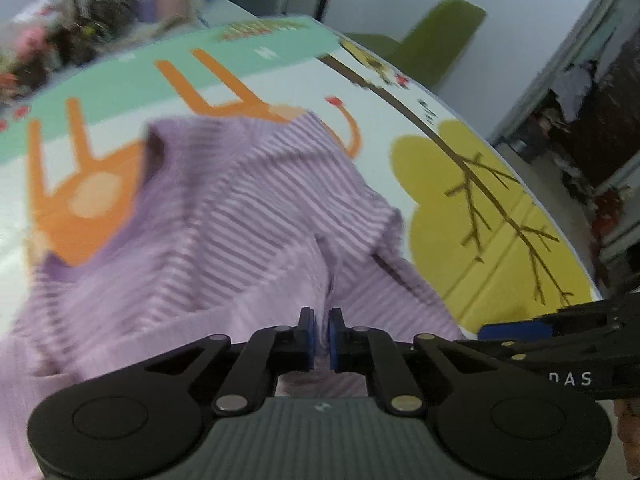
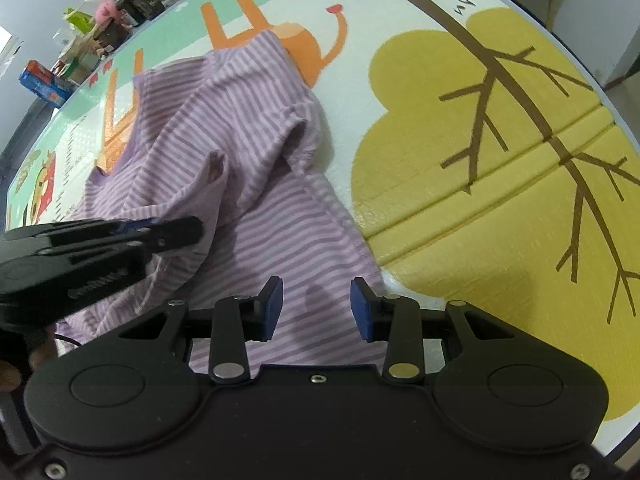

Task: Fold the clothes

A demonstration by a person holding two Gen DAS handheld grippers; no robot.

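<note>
Striped shirt on cartoon mat; left gripper pinches it, right gripper apart.

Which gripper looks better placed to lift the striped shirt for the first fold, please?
Probably the left gripper: its jaws are shut on a raised pinch of the purple striped shirt. The right gripper hangs open over the hem.

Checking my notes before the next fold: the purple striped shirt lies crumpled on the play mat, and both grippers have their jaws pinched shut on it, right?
Not both. The left gripper is pinched shut on the purple striped shirt, but the right wrist view shows the right gripper with its jaws apart over the fabric, gripping nothing. The shirt does lie crumpled on the play mat.
</note>
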